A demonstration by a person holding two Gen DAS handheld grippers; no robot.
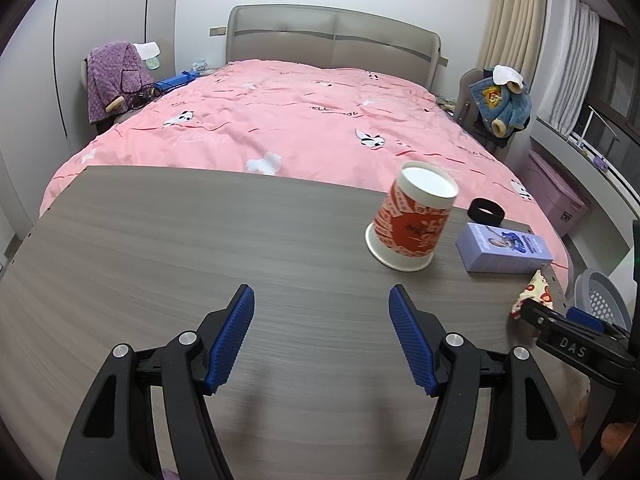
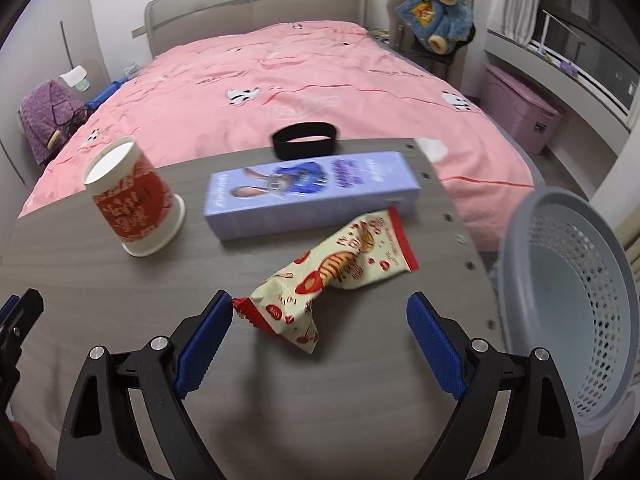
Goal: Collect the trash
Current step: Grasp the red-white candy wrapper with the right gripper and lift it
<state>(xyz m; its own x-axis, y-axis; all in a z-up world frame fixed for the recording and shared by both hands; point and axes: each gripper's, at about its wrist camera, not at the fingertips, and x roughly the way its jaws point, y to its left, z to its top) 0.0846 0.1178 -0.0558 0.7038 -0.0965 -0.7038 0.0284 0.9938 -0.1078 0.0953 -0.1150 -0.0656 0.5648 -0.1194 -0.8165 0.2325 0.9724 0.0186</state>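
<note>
A red-and-white paper cup (image 1: 410,222) (image 2: 134,198) stands upside down on the grey wooden table (image 1: 180,240) (image 2: 360,400). A cream-and-red snack wrapper (image 2: 332,276) (image 1: 534,292) lies crumpled near the table's right edge. A lilac box (image 2: 312,192) (image 1: 504,248) lies behind it. My right gripper (image 2: 320,312) is open, its fingers either side of the wrapper's near end, above the table. My left gripper (image 1: 322,300) is open and empty, short and left of the cup.
A grey perforated basket (image 2: 572,304) (image 1: 600,296) stands just off the table's right edge. A black band (image 2: 304,140) (image 1: 486,211) lies at the table's far edge. A bed with a pink cover (image 1: 280,120) lies behind the table.
</note>
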